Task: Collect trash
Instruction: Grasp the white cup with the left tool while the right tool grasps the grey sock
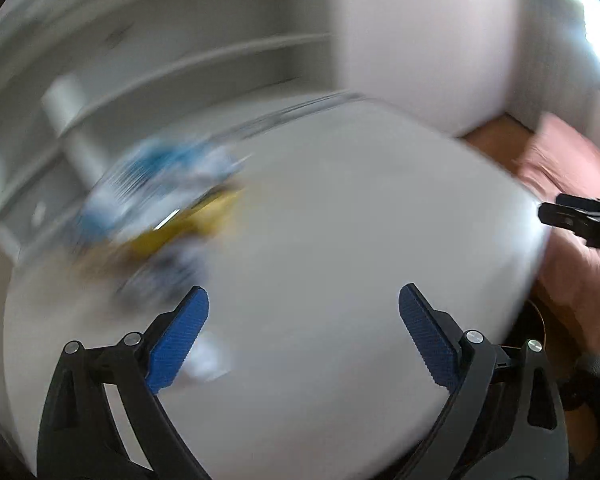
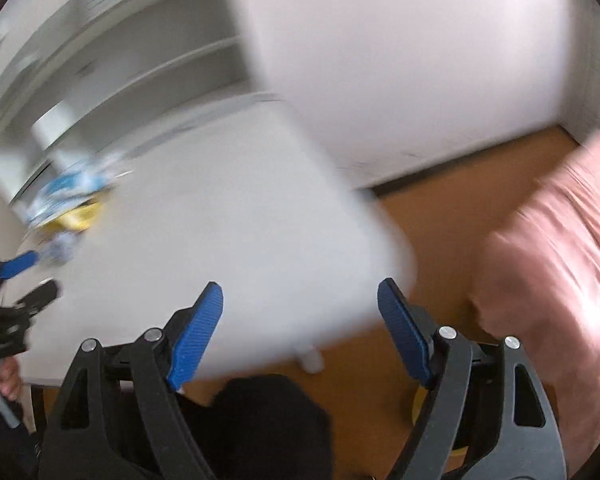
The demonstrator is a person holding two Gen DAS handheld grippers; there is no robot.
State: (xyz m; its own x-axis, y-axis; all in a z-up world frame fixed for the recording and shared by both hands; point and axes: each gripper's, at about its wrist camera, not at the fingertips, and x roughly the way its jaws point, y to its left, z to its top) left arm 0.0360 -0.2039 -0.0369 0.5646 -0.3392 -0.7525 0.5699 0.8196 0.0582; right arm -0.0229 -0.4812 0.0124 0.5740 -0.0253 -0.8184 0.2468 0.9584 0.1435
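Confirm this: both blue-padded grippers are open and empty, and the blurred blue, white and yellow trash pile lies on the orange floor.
Wrong about the floor. The blurred blue, white and yellow trash pile lies on the white table, as the left wrist view shows. Both the left gripper and right gripper are open and empty.

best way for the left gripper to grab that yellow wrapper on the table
Judging through blur: grip the yellow wrapper's free right edge, coming from the bare table side. Blue-white trash crowds its far left. The left gripper is already open.
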